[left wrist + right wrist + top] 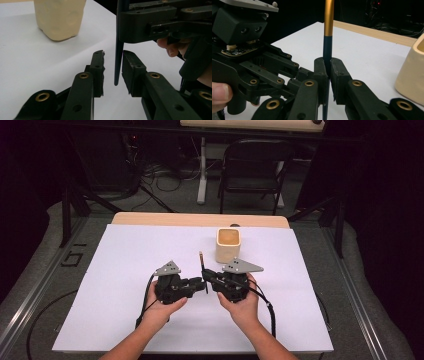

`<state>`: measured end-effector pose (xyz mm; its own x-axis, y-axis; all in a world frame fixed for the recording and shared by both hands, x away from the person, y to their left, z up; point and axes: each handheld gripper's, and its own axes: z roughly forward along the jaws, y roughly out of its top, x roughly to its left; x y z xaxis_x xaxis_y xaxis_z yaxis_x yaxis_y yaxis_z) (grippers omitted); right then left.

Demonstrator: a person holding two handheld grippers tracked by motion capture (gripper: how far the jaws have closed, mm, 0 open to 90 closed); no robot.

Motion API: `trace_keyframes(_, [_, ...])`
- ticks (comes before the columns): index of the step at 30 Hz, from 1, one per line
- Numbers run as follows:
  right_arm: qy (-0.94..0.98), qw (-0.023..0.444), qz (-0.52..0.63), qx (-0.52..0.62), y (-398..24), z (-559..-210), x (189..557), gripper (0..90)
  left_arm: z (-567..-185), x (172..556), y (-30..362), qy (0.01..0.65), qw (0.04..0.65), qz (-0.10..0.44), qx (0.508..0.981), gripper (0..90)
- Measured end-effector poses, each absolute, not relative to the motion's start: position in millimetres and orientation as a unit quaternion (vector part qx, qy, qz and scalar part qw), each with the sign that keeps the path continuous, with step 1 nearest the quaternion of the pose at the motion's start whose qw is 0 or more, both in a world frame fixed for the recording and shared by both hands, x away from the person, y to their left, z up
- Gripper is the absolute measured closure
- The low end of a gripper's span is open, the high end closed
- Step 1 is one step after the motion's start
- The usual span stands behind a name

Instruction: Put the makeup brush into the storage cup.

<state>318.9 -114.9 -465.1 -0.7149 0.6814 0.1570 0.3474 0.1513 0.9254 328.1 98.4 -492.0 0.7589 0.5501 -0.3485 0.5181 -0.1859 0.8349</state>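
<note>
Your two hands sit low and close together over the white table top [125,285], palms turned in, each one wrapped around the back of a gripper. The grippers point at each other, nose to nose.

Your right gripper [329,72] is squeezed tight on a thin stick, dark blue at the bottom and gold higher up [328,30]. The stick stands almost straight up between the two black jaws, and the pads press it from both sides. In the high view the same right gripper [210,277] holds the stick so its top end pokes up and away from you.

Your left gripper [113,67] has its jaws set on either side of the lower, dark part of the stick [119,55]. There is a small gap on each side, so the pads are near the stick but not pressing it. The stick's bottom tip hangs just between them, above the table. From above, the left gripper [200,284] nearly touches the nose of the right one.

Your right thumb [172,50] and fingers curl around the right gripper's body just past the stick.

A bit farther out, past the right gripper and slightly to its far side, stands a cream, square plastic cup with rounded corners [229,244]. It is upright and open at the top, apart from both grippers and from the stick.

Beyond the table's wooden far edge [200,219] you can see a black folding chair [255,165] on the floor.
</note>
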Motion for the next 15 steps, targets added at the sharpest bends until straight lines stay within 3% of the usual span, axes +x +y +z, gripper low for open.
trace_keyframes(15, [0.746,0.151,0.554,0.338,-110.3,-466.1,315.9,83.7,-493.6,327.6,95.9,0.353,0.537,0.001,0.766,79.5])
